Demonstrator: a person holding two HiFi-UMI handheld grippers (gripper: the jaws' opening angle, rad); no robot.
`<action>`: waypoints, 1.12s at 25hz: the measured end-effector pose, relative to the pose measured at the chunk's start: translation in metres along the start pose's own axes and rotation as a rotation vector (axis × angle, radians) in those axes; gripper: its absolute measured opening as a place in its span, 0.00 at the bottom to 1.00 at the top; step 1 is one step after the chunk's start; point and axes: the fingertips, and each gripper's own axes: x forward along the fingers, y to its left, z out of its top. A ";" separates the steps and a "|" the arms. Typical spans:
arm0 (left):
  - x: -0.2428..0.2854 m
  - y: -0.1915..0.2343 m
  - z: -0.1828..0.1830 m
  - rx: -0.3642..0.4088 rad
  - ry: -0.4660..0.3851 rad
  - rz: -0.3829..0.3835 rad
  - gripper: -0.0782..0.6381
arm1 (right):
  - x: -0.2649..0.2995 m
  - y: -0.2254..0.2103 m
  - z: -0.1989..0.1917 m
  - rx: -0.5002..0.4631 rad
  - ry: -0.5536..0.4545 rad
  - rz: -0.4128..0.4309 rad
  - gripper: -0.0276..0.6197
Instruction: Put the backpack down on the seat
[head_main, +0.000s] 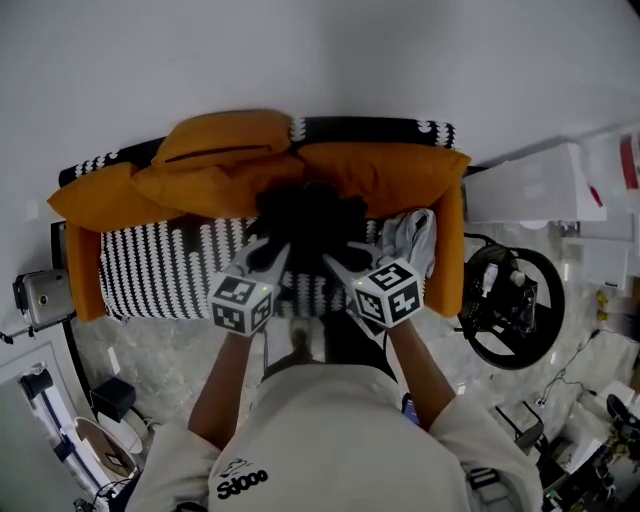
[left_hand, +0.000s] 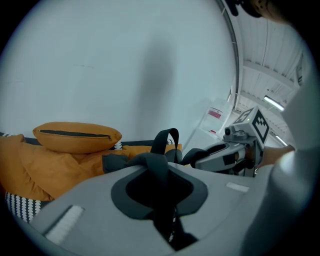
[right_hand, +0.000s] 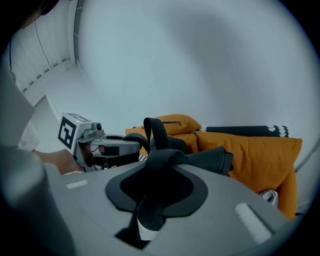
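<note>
My left gripper (left_hand: 159, 197) is clamped nearly shut on a black webbing strap (left_hand: 159, 165) of the soft black fabric backpack (head_main: 308, 215). My right gripper (right_hand: 150, 200) pinches a second black strap (right_hand: 162, 160). Between the 2, the backpack hangs over the black-and-white patterned sofa seat (head_main: 160, 268), just in front of the orange cushions (head_main: 225, 145).

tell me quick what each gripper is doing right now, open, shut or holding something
left gripper: shut on a black backpack strap
right gripper: shut on a black backpack strap too
</note>
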 end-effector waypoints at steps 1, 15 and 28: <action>0.004 0.003 0.000 -0.001 0.002 -0.001 0.17 | 0.003 -0.003 0.001 0.001 0.000 0.004 0.16; 0.045 0.031 -0.027 -0.042 0.083 0.012 0.18 | 0.035 -0.036 -0.009 0.023 0.057 0.005 0.17; 0.064 0.044 -0.050 -0.044 0.096 0.003 0.18 | 0.051 -0.052 -0.034 0.086 0.119 -0.002 0.21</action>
